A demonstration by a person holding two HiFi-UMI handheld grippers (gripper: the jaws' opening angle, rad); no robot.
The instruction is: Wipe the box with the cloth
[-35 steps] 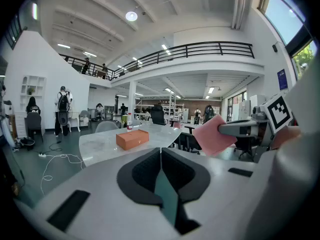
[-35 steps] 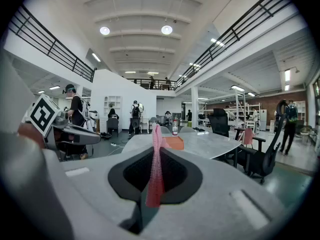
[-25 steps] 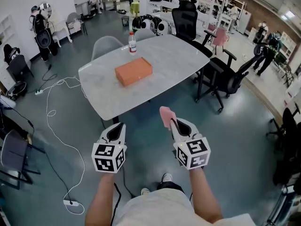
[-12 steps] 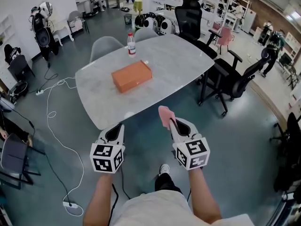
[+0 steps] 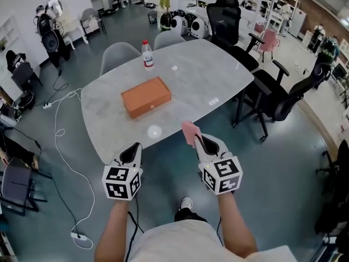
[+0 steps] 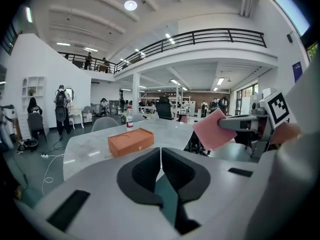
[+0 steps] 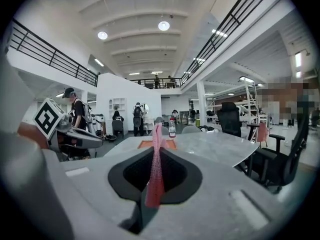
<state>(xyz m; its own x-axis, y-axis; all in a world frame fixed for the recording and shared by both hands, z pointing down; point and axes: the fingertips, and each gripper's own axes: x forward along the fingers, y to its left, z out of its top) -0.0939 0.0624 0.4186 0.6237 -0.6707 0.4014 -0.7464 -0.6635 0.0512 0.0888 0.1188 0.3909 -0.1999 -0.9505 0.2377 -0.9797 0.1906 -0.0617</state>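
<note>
On my feed I see two matching units. The left gripper (image 5: 134,147) and right gripper (image 5: 197,139) each have a pale grey, rounded shell that narrows to two jaws lined with black padding. Each carries a cube, left cube (image 5: 122,182) and right cube (image 5: 222,174), faced with black-and-white square markers. A thin black cable (image 5: 132,233) trails from the left unit. The person wears a light beige shirt (image 5: 185,245), dark trousers (image 5: 189,216) and a white shoe (image 5: 186,203).

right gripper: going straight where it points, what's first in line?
Likely the near edge of the table, then the orange box dead ahead behind the cloth. If the right gripper rides above the tabletop, box first; height unclear.
</note>
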